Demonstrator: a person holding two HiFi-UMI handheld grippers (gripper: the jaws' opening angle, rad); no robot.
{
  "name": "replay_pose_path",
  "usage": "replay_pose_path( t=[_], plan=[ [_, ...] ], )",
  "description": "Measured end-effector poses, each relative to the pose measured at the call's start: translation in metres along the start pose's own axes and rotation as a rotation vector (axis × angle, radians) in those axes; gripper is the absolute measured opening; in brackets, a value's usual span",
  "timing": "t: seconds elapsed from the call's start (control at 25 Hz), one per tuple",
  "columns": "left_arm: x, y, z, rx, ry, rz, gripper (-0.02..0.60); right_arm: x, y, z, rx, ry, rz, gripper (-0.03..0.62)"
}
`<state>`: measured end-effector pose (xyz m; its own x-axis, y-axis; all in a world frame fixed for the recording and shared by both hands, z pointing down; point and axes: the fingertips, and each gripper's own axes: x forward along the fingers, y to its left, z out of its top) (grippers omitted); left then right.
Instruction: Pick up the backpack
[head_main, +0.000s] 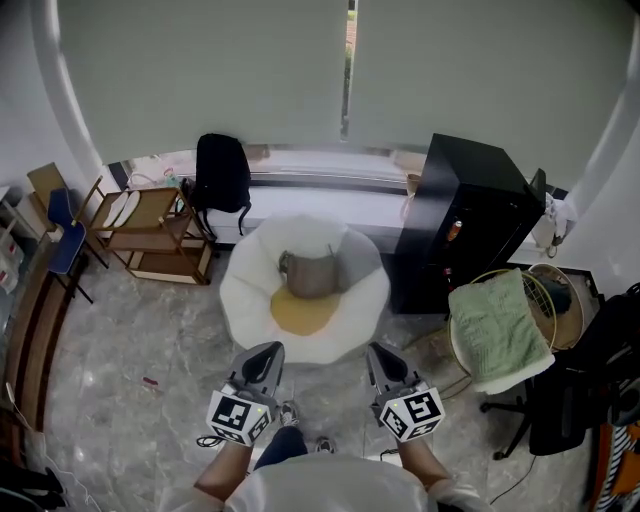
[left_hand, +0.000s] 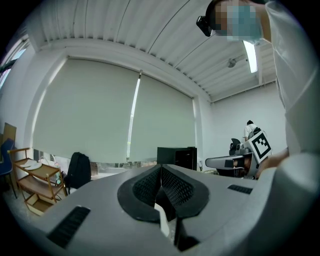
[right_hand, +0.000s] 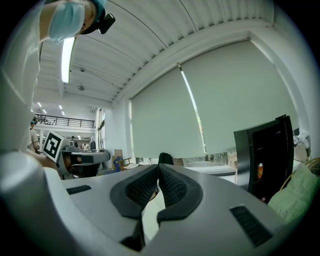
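The black backpack (head_main: 221, 174) leans upright against the window ledge at the far left, beside a wooden shelf. It also shows small and dark in the left gripper view as the backpack (left_hand: 79, 170), and just over the jaws in the right gripper view as the backpack (right_hand: 164, 159). My left gripper (head_main: 268, 360) and right gripper (head_main: 382, 362) are held side by side low in the head view, far short of the backpack. Both are shut with nothing between the pads. Each points level towards the window.
A white beanbag (head_main: 250, 300) with a yellow cushion and a grey bag on it lies between me and the window. A black cabinet (head_main: 465, 220) stands right. A wooden shelf (head_main: 150, 235) stands left. A round chair with a green towel (head_main: 497, 328) is at right.
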<state>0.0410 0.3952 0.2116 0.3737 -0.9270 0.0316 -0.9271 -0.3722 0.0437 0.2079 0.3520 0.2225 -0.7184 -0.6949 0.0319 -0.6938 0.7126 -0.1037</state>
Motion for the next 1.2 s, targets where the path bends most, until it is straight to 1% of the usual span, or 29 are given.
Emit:
replay_pose_path(
  t=[0.24,0.52,0.68,0.84,0.96,1.2],
  plan=[
    [0.032,0.035,0.0,-0.012,-0.006,-0.035,0.031,0.046,-0.013,0.002,-0.005,-0.002,-0.034,0.029],
    [0.067,0.087,0.006,-0.012,-0.008,-0.075,0.031,0.105,-0.02,0.01,-0.008,-0.017,-0.067,0.03],
    [0.08,0.12,0.009,-0.015,-0.002,-0.09,0.031,0.137,-0.021,0.013,-0.008,-0.025,-0.097,0.029],
    [0.09,0.147,0.007,-0.007,-0.016,-0.119,0.031,0.164,-0.018,0.013,-0.015,-0.029,-0.114,0.029],
    [0.097,0.167,0.005,-0.011,-0.01,-0.117,0.031,0.179,-0.015,0.012,-0.013,-0.029,-0.119,0.029],
    [0.122,0.18,0.003,-0.032,-0.001,-0.123,0.031,0.205,-0.031,0.016,-0.014,-0.017,-0.118,0.029]
  ],
)
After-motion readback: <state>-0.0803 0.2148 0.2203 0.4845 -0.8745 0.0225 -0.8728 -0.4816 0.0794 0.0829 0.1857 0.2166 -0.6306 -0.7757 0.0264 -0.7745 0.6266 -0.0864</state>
